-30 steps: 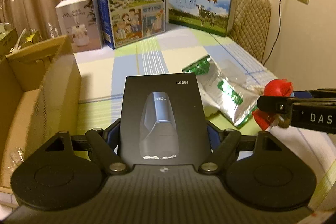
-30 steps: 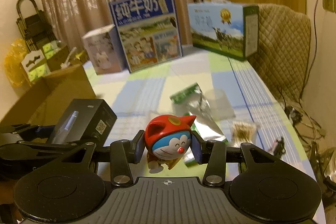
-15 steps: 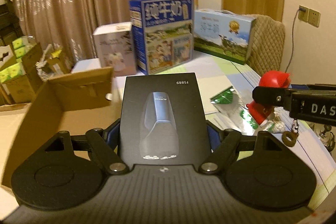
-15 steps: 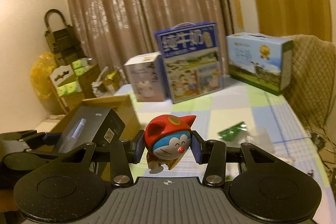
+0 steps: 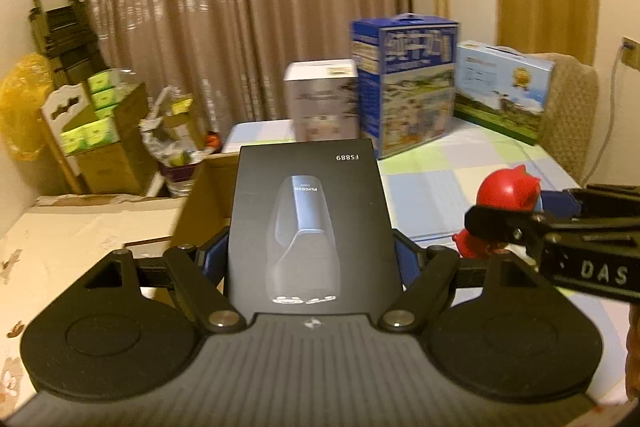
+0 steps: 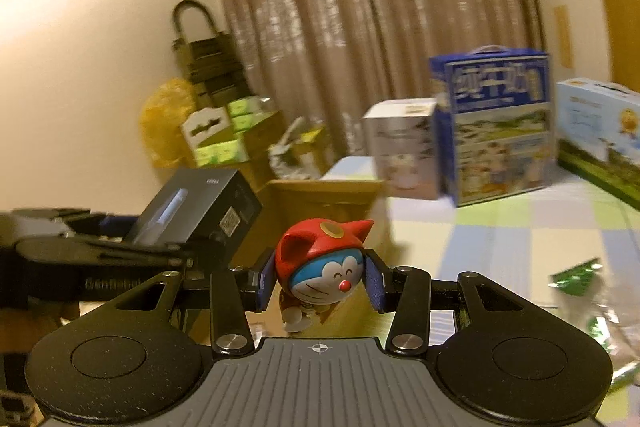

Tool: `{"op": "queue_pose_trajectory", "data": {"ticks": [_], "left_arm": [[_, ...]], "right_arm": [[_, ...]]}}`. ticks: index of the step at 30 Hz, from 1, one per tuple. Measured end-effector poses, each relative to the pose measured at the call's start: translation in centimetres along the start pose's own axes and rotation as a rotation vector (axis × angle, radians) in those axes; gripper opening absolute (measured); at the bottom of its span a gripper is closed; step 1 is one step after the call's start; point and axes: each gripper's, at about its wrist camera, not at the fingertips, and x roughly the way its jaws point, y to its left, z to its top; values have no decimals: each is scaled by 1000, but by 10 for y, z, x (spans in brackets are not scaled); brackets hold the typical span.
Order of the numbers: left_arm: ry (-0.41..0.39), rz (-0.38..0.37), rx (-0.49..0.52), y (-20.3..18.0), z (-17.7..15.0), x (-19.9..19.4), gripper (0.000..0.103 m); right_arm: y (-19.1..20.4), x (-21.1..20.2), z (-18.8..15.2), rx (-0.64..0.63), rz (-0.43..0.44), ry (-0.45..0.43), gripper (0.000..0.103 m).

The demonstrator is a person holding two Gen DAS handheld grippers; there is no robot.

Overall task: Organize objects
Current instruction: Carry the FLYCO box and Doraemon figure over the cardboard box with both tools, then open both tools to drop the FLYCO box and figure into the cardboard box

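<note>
My left gripper is shut on a black shaver box marked FS889 and holds it in the air above the open cardboard box. My right gripper is shut on a Doraemon toy with a red hood, held just right of the left gripper. The toy also shows in the left wrist view, and the black box in the right wrist view. The cardboard box shows in the right wrist view behind the toy.
At the table's far end stand a white box, a blue milk carton box and a light blue milk box. Green and silver packets lie on the checked tablecloth. Stacked boxes and bags stand by the curtain.
Both grippers have lifted and swung left with their loads. The view has risen from the tabletop toward the curtain, and the cardboard box now lies under and ahead of them.
</note>
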Motion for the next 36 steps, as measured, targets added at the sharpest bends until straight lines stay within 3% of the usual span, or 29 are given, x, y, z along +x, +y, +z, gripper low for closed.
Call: {"op": "queue_pose_trajectory", "data": {"ticks": [8,22,26,33,36], "left_arm": [[23,57,-35,48,-7,5,76],[77,39,-65,75,-19,38,78],[58,49,-76,82,-17,40,83],[55,58,-110,92,-22,37,83],[56,59,-123,94,-25,35,83]], "right_arm": [[19,36,-3,9,104,47,42],[13,68,-12,39,105,97,42],[11,71,-13,50,102,105,42],[9,78,-17,54,108,115,43],[12,78,-15,47,130,86,52]]}}
